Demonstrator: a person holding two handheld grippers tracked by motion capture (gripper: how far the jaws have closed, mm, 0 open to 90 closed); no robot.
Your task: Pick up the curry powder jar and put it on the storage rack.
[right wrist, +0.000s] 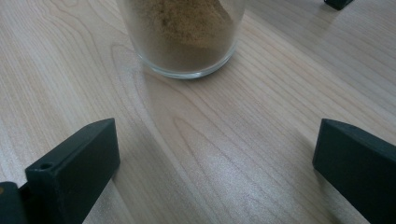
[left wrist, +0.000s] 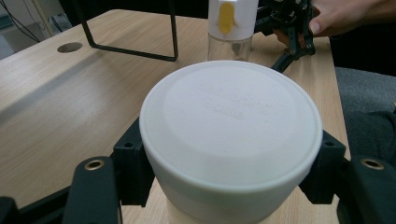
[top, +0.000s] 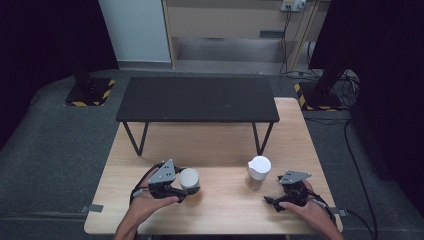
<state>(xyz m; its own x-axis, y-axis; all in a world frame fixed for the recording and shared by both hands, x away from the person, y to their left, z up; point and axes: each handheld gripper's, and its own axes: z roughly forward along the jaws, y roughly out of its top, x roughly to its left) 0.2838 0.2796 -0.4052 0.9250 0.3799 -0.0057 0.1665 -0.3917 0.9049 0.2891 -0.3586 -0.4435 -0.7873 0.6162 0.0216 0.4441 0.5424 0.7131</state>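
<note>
Pale wooden bench (top: 215,150): left gripper (left wrist: 224,182) clamped across the white-lidded jar (left wrist: 231,135) at near left, lid smooth, likely slippery, so hold the sides below its rim; right gripper (right wrist: 215,158) apart, empty, facing the fragile glass powder jar (right wrist: 187,32).

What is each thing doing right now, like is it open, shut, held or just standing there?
White-lidded jar: upright, lid on, clamped at its sides.
Left gripper: shut on the white-lidded jar.
Glass jar with brown powder: upright on the wooden table, white cap on, untouched.
Right gripper: open, fingers apart, nothing between them.
Black bench: standing on the table.
</note>
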